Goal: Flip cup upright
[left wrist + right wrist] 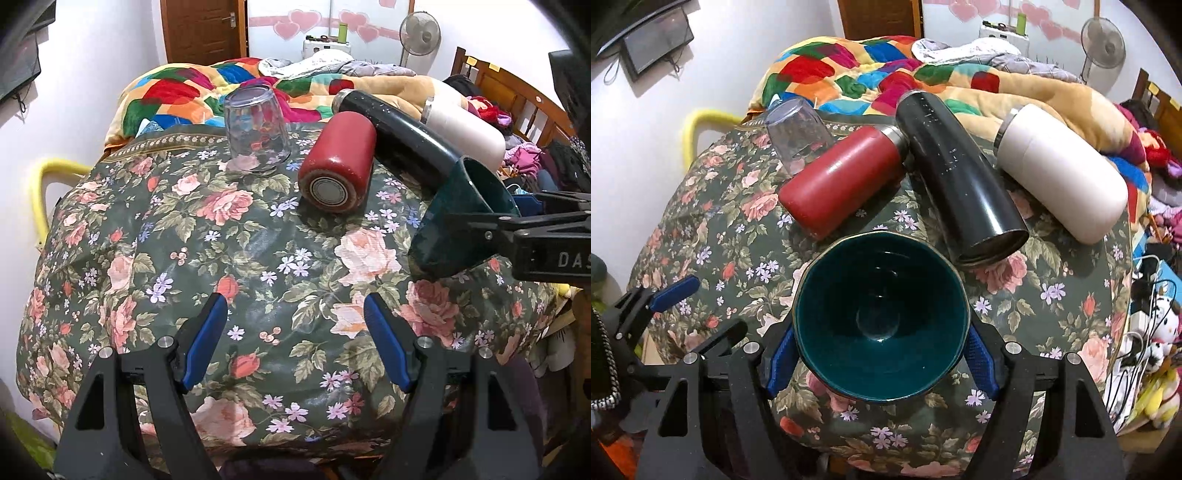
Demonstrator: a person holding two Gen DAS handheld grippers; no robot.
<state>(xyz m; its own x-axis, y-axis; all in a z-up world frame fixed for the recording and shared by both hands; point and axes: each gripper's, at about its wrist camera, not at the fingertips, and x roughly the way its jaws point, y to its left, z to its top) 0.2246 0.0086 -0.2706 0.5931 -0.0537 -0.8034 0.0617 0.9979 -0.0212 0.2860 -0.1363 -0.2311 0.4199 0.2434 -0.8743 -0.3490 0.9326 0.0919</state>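
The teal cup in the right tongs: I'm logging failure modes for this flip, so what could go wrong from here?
1. The right tongs pinch the teal cup by its flared wall, so it might slip while turning.
2. The black flask lies just beyond the rim; a swing could knock it into the red flask.
3. The floral cloth looks rumpled, so the cup may tip when set down.

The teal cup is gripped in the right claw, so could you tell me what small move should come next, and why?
Probably roll the right claw further so the teal cup finishes mouth-up, then lower it onto the floral cloth. It appears tilted, its mouth angled up, above the cloth. The left claw is open, holding nothing.
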